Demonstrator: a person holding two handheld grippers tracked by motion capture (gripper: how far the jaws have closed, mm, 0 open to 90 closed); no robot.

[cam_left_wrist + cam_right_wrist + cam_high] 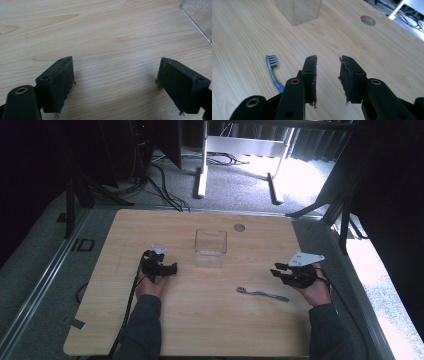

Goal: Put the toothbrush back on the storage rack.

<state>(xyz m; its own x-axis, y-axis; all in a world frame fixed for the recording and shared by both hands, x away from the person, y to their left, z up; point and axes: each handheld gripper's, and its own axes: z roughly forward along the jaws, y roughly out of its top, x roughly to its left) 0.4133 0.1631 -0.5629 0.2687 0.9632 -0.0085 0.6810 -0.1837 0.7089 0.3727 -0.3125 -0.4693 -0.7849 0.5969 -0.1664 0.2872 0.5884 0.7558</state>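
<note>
Right gripper (280, 271) agape, level — beside toothbrush (262, 294).

High view soft and low-res: bench (200, 320) evenly lit, surroundings nearly black, floor (300, 175) beyond blown out by glare at upper right. Gripper views sharper, diffuse light, faint shadows under the jaws, near parts slightly blurred.
</note>
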